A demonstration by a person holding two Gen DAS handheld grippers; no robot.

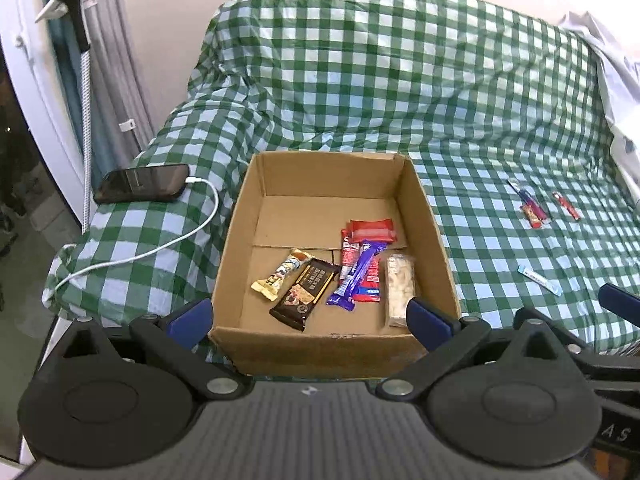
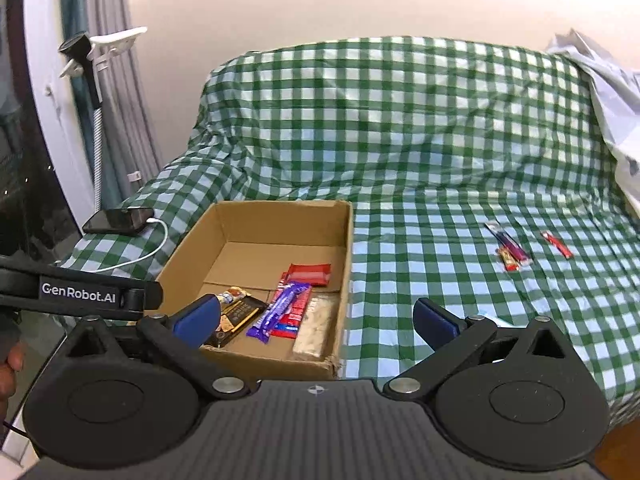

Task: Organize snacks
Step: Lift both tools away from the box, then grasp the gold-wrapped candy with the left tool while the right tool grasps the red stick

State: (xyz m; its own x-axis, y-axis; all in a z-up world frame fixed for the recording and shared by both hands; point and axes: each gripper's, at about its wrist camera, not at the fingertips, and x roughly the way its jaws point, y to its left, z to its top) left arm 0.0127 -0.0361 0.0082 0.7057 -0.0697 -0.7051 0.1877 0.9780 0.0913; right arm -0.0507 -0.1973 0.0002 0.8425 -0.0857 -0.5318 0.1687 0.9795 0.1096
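Observation:
A brown cardboard box point(image 1: 256, 216) point(image 2: 192, 248) sits on the green checked cloth. Inside lie several snacks: a dark chocolate bar point(image 1: 306, 298) point(image 2: 240, 314), a beige bar point(image 1: 282, 274), a purple bar point(image 1: 358, 276) point(image 2: 280, 310), red packs point(image 1: 372, 229) point(image 2: 310, 273) and a pale bar point(image 1: 398, 288) point(image 2: 316, 332). Out on the cloth to the right lie a red and purple stick pair point(image 1: 530, 204) point(image 2: 510, 250), a thin red stick point(image 1: 566, 205) point(image 2: 557, 244) and a light blue stick point(image 1: 540, 278). My left gripper point(image 1: 310, 316) stands open over the box's near edge. My right gripper point(image 2: 318, 320) is open and empty, above the box's right corner.
A black phone point(image 1: 142, 183) point(image 2: 118, 220) on a white charging cable point(image 1: 160, 248) lies on the cloth left of the box. White crumpled fabric point(image 1: 616, 64) sits at the far right. A stand with a clamp point(image 1: 76, 8) and curtains are at the left.

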